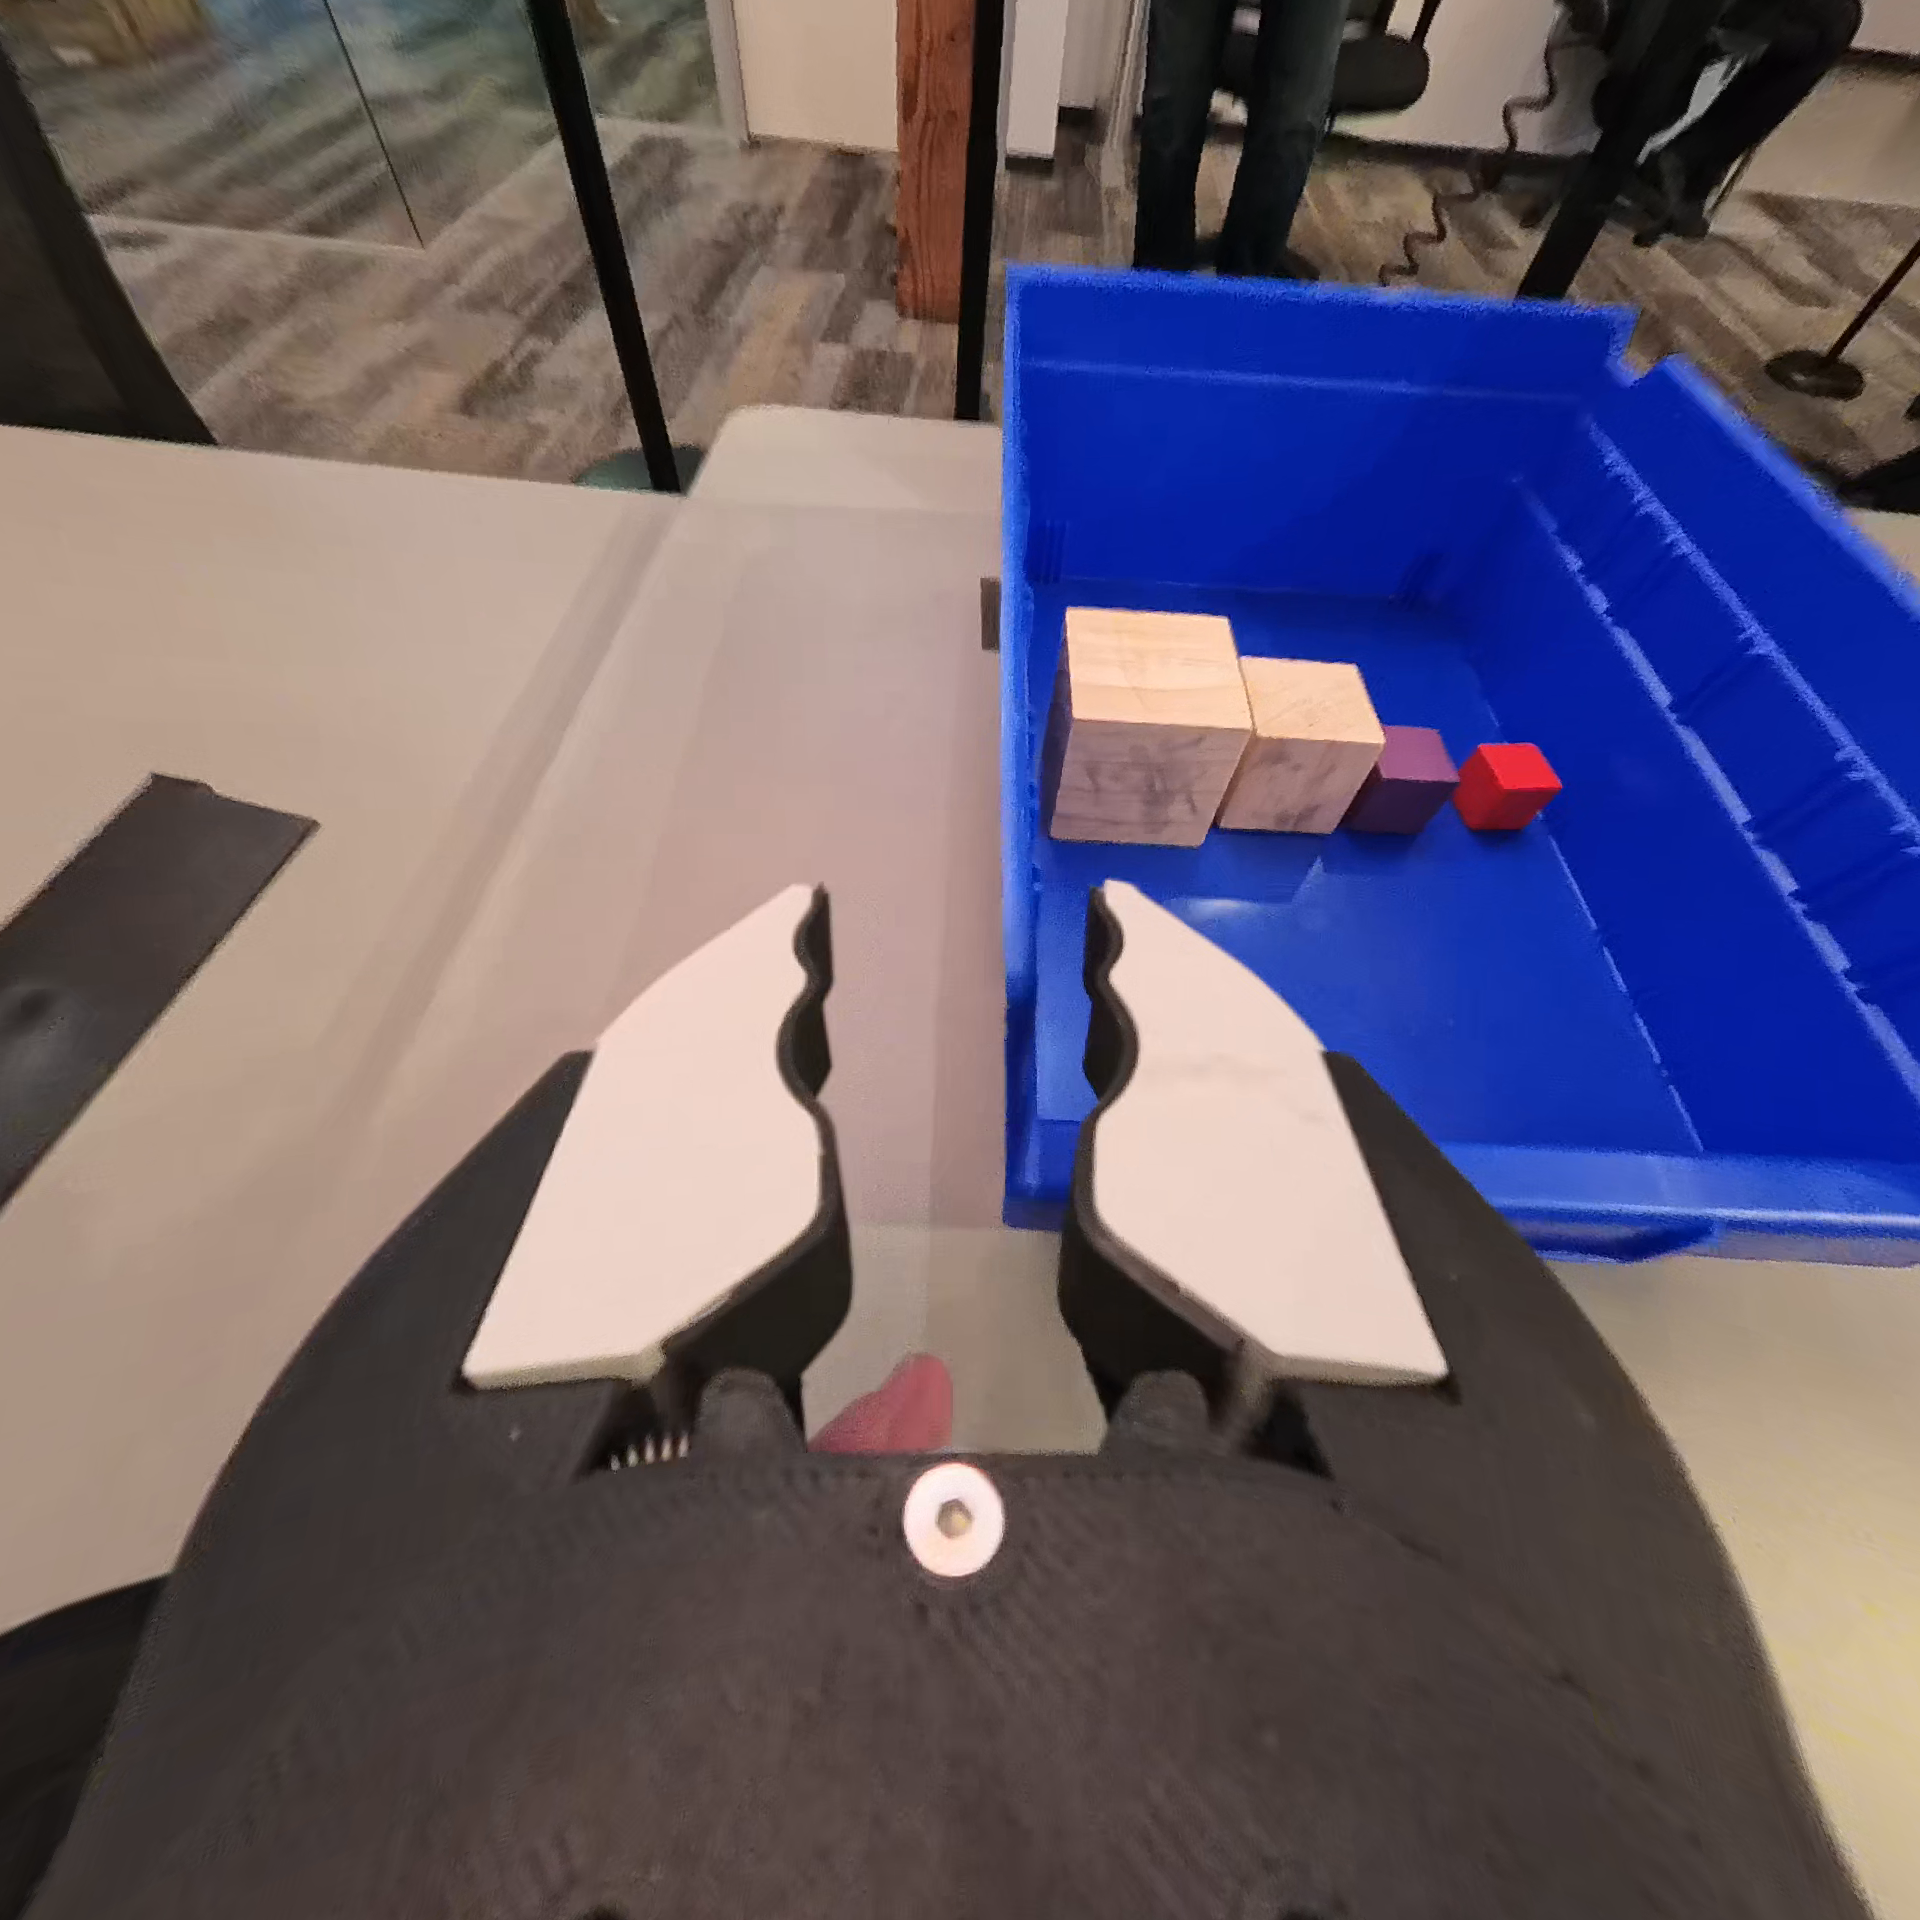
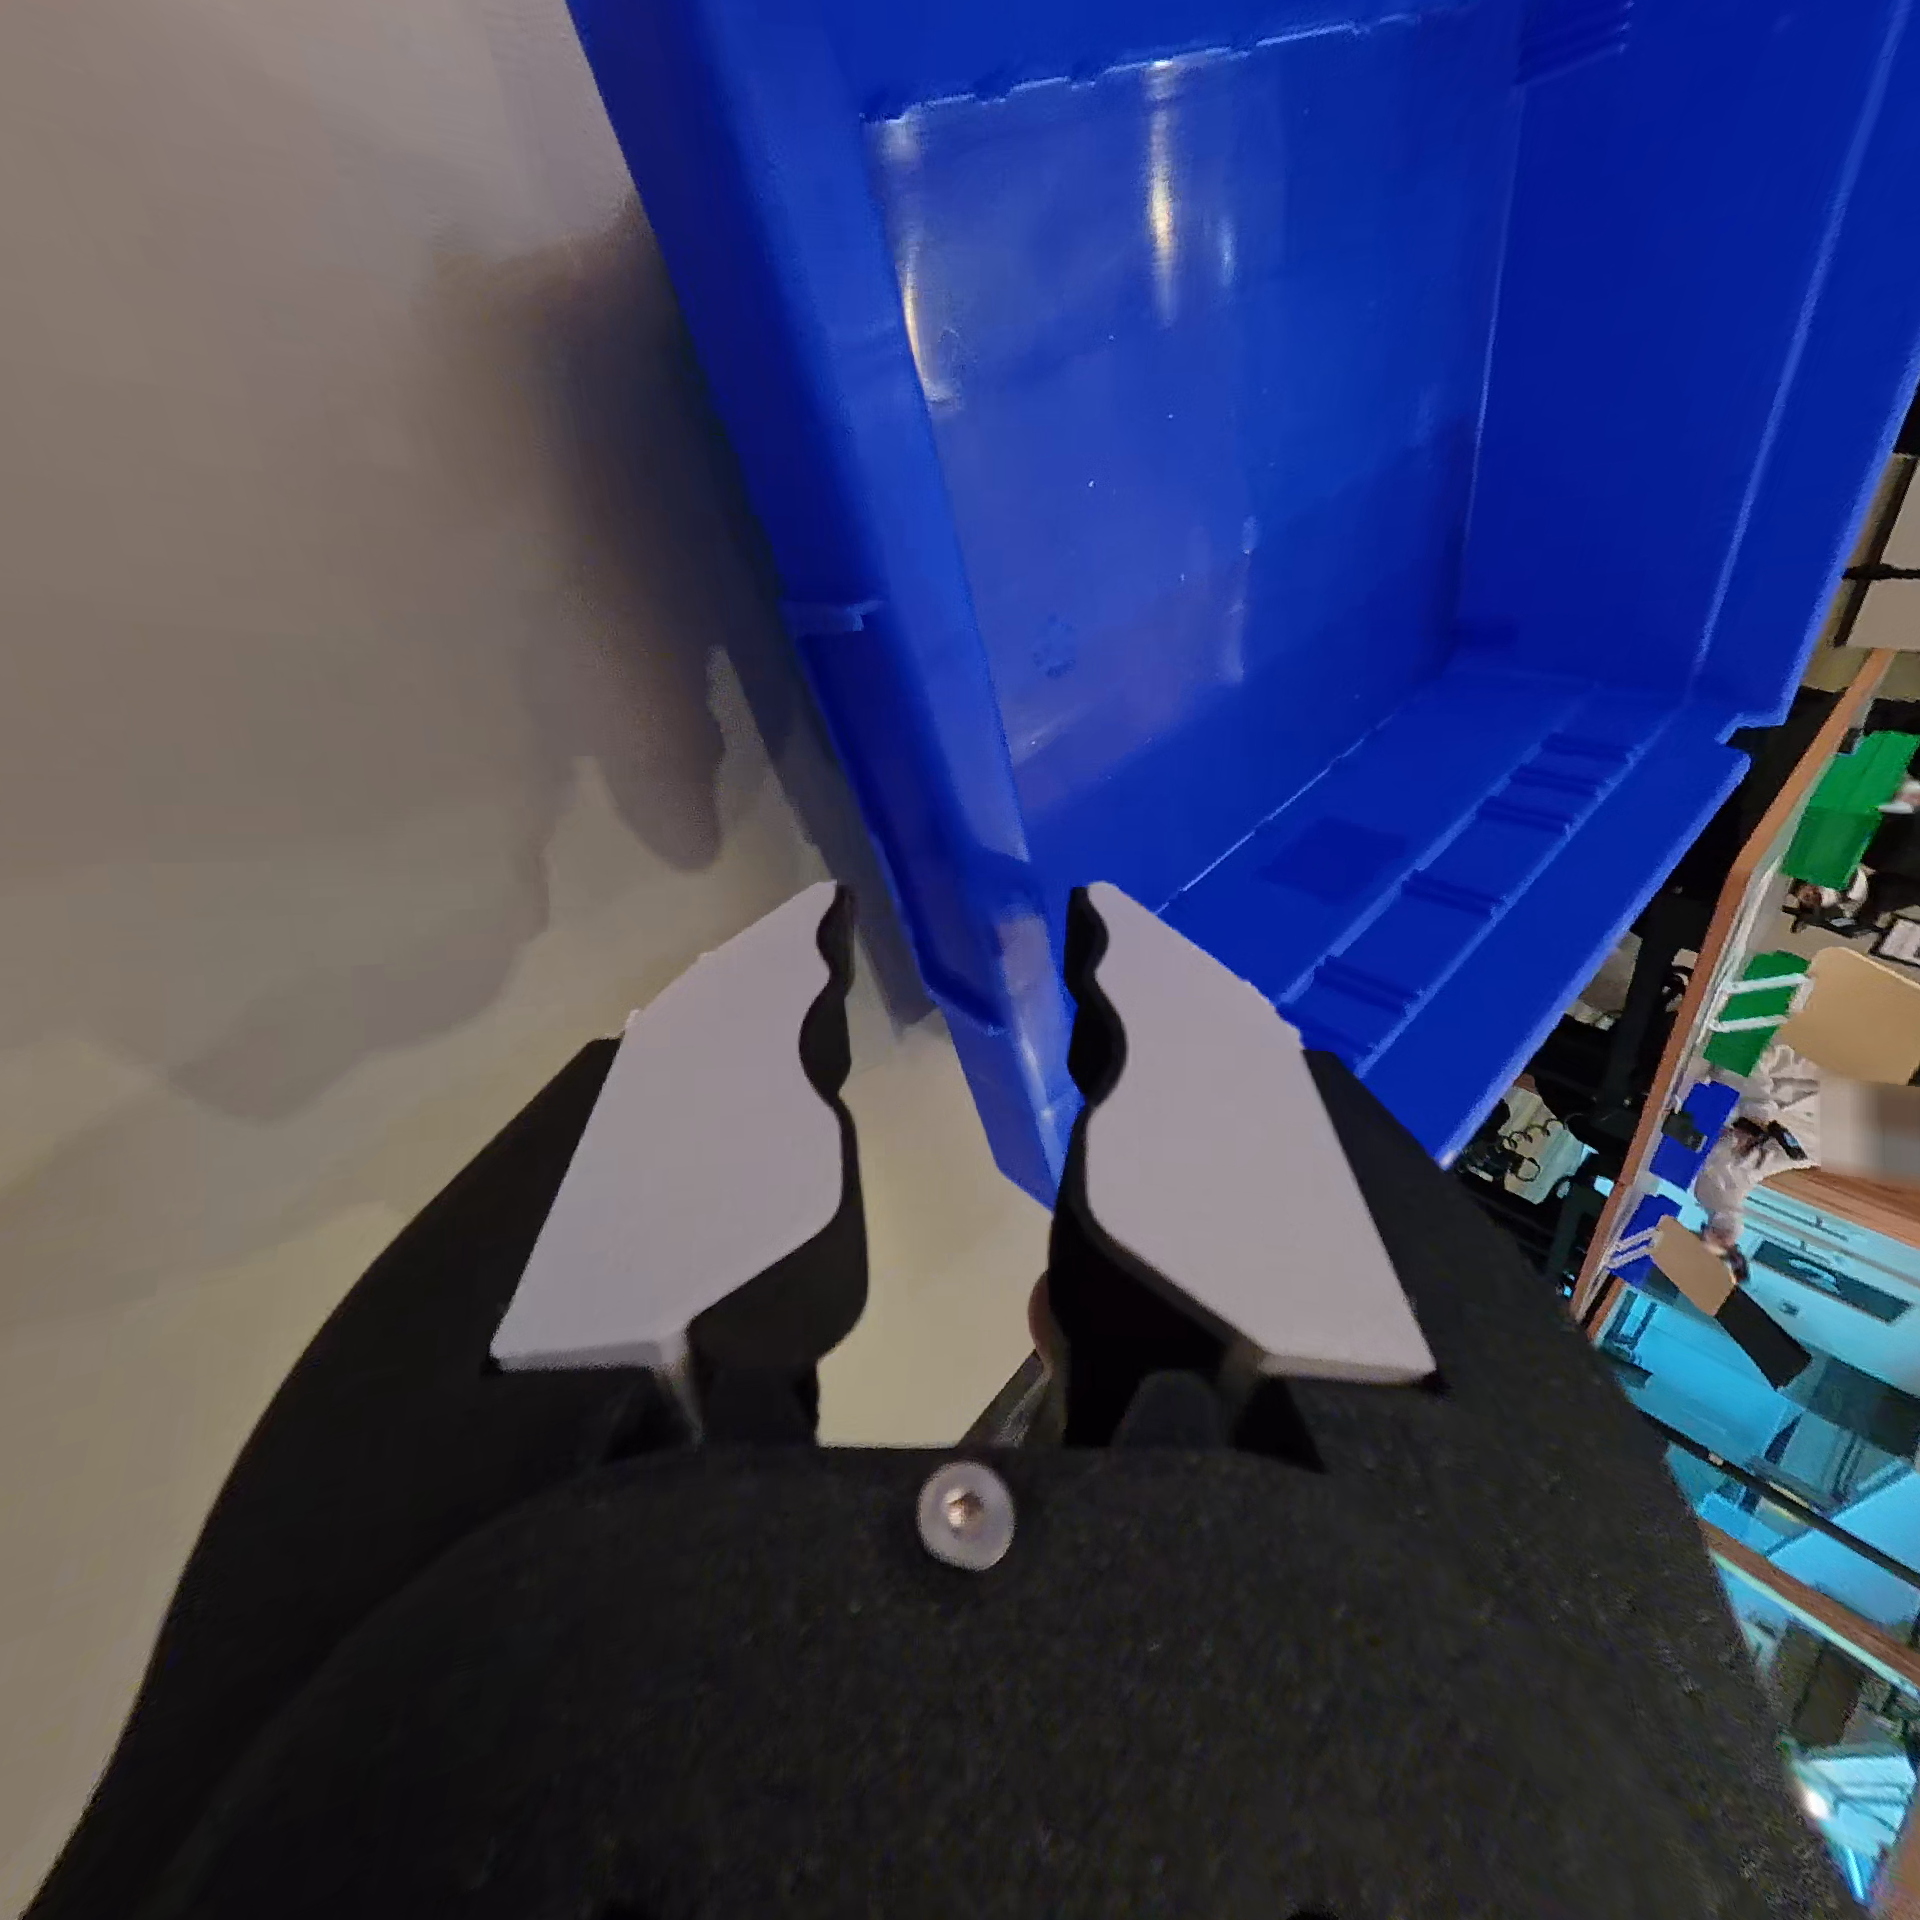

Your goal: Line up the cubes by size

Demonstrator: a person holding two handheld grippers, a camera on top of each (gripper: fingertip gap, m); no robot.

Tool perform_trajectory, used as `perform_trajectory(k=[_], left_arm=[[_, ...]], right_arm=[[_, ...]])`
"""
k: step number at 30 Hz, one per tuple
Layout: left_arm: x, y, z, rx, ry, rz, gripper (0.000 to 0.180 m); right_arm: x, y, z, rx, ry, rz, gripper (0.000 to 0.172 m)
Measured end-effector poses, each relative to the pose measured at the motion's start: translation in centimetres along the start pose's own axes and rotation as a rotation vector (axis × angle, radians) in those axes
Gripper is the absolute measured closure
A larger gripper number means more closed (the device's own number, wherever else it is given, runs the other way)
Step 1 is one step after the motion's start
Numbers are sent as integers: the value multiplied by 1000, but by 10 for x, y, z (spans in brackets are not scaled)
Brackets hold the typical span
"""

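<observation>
In the left wrist view, four cubes stand in a row on the floor of a blue bin (image 1: 1299,312), biggest to smallest from left to right. They are a large wooden cube (image 1: 1148,727), a smaller wooden cube (image 1: 1304,748), a purple cube (image 1: 1403,779) and a red cube (image 1: 1507,784). The red one stands slightly apart. My left gripper (image 1: 961,888) is open and empty, near the bin's front left corner. My right gripper (image 2: 958,889) is open. A wall of the bin (image 2: 810,416) runs between its fingers, and the left pad stands clear of it. No cubes show in the right wrist view.
The bin sits on a pale grey table (image 1: 416,675). A black strip (image 1: 135,914) lies at the table's left. A wooden post (image 1: 935,156) and a person's legs (image 1: 1226,125) stand behind the table. Shelves (image 2: 1766,1143) show right of the bin. There is about 85 cm between the tips of the two grippers.
</observation>
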State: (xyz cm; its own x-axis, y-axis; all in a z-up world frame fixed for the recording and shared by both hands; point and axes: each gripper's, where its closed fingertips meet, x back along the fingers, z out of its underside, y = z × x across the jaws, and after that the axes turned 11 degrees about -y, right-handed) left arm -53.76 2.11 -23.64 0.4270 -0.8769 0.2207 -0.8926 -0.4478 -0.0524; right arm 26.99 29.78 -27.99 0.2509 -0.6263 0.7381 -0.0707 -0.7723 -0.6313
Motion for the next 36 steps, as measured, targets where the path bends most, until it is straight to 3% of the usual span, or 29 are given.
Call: perform_trajectory(k=[4, 9, 14, 19, 23, 29, 36], left_arm=[[22, -3, -17, -49, -63, -2, 131], [51, -43, -26, -199, -85, 70, 142], [71, -131, -26, -270, -140, 276, 147], [78, -236, -16, -346, -179, 483, 143], [75, -314, -1, -344, -170, 621, 138], [49, -392, 20, -323, -166, 680, 135], [1, -404, 19, -286, -224, 606, 136]], right_arm=[[18, -5, -7, -42, -27, 96, 127], [54, -3, -44, -88, -139, 225, 128], [74, 24, -116, -133, -360, 229, 130], [81, 68, -216, -357, -725, 85, 130], [70, 101, -276, -431, -850, -42, 128], [38, 102, -338, -532, -932, -65, 127], [-11, 60, -365, -690, -985, 25, 129]])
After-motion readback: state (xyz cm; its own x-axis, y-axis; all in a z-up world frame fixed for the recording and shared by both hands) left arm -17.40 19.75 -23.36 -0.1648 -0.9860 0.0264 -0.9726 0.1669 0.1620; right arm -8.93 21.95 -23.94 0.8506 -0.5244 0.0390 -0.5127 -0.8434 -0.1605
